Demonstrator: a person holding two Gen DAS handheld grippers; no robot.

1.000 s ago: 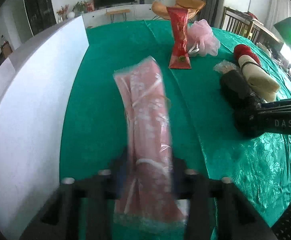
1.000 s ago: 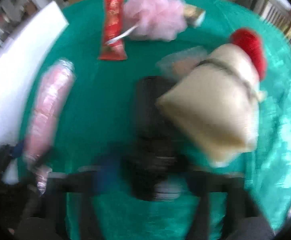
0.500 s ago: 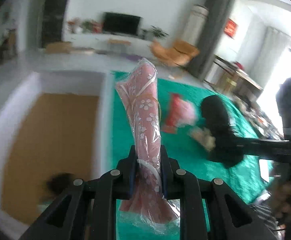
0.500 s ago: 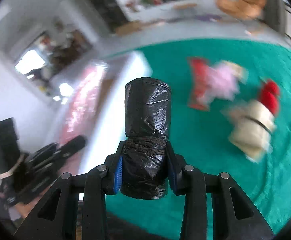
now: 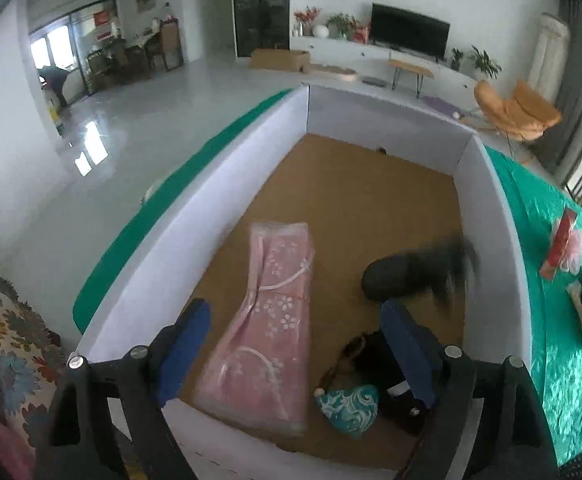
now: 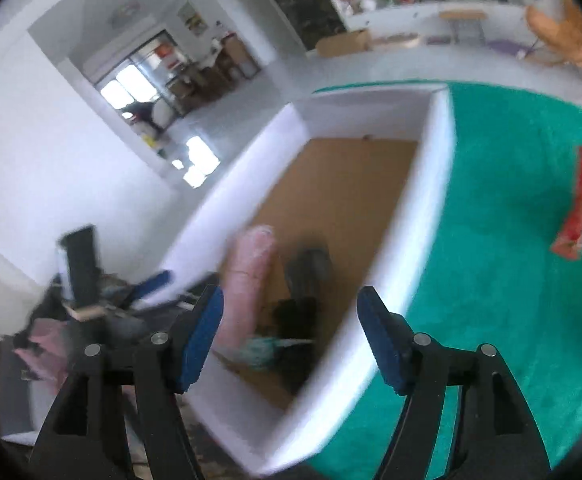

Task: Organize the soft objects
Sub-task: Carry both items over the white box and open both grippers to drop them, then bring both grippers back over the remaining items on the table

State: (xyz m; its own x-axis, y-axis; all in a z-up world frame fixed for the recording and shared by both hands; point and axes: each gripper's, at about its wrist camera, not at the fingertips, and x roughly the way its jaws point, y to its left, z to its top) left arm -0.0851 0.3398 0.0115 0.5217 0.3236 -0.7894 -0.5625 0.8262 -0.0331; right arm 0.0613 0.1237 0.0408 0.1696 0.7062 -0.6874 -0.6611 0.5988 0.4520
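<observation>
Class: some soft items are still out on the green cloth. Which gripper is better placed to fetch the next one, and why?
Right. The right gripper is open at the white box wall beside the green cloth; the open left gripper hangs over the box interior.

Left wrist view looking down into white box, right wrist view angled beside it, both sharing its floor

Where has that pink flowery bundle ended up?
In the left wrist view the pink flowery bundle lies flat on the brown floor of the white box, toward its left wall, with the black roll to its right.
</observation>
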